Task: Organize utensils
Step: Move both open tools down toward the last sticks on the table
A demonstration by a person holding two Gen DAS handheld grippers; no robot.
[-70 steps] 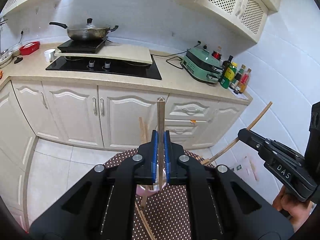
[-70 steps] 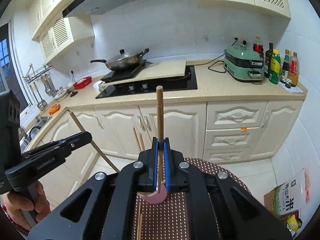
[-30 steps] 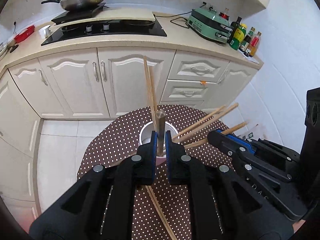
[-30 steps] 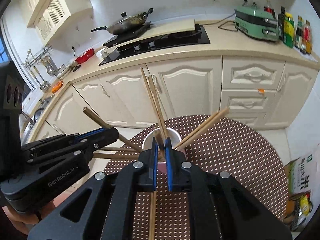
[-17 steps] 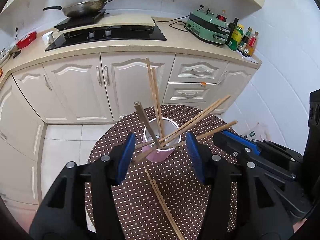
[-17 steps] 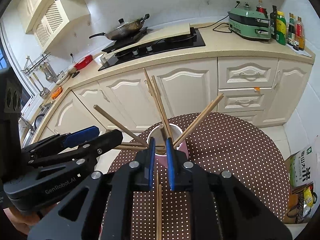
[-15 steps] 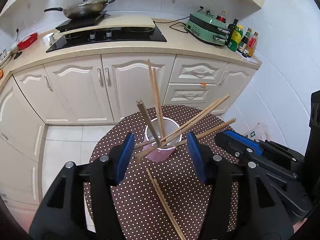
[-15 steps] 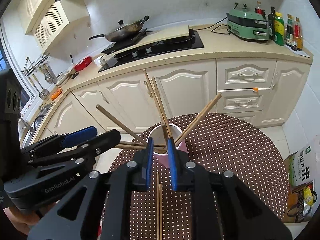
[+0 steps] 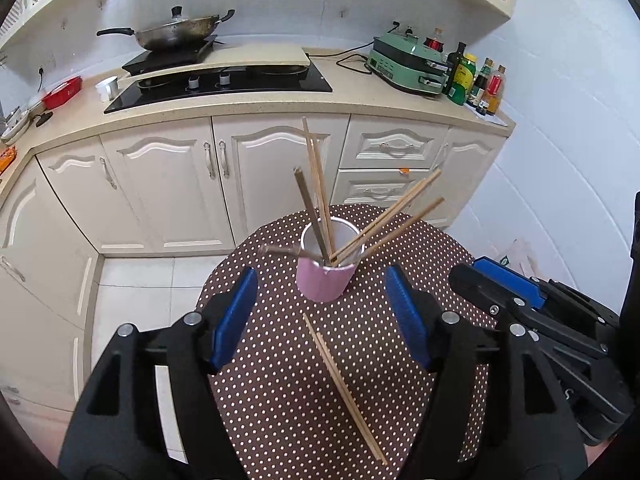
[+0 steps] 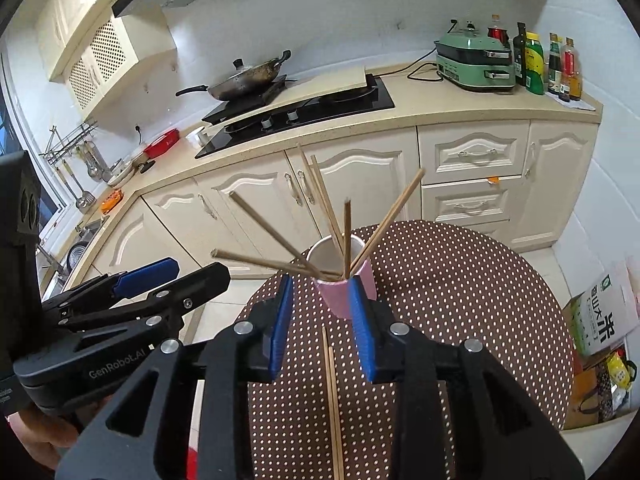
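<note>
On the round dotted table (image 9: pixel 420 248) stands a pink cup (image 9: pixel 325 280), and everything else sits around it. Six or so wooden chopsticks (image 9: pixel 316 184) stand inside the cup, fanned out: some lean toward the cream cabinets (image 9: pixel 160 184) behind it, others toward the right, and one lies low across its rim to the left. Two loose chopsticks (image 9: pixel 344 388) lie flat on the cloth just in front of the cup, side by side.

Short of the cup, the left gripper (image 9: pixel 322 318) has its jaws spread wide, having just been opening, with nothing clamped between the blue pads. To the cup's right, the right gripper (image 10: pixel 320 320) has also just been parting its jaws; they stand narrowly apart, and the cup's base shows between them without being pressed.
</note>
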